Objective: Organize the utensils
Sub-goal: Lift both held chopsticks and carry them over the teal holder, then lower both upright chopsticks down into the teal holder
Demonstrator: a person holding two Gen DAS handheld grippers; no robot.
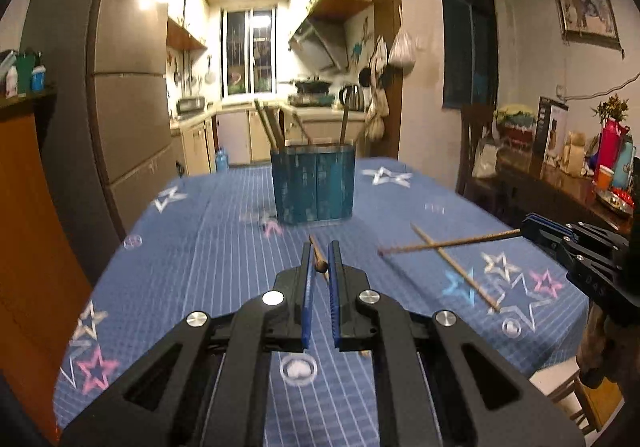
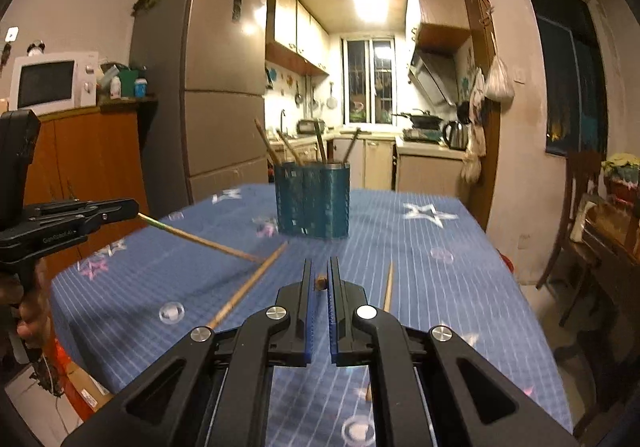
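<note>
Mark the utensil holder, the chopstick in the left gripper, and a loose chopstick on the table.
utensil holder [image 1: 314, 187], left wrist view, front wall.
chopstick in left gripper [image 2: 200, 239], right wrist view, mid-shaft.
left gripper [image 1: 320, 265], left wrist view, between fingertips.
loose chopstick [image 1: 456, 267], left wrist view, mid-shaft on the cloth.

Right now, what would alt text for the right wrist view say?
The right tool grips one chopstick end-on above a blue star-patterned tablecloth. Ahead stands a teal holder already containing chopsticks; at left the left tool holds another chopstick, and two more lie loose.
</note>
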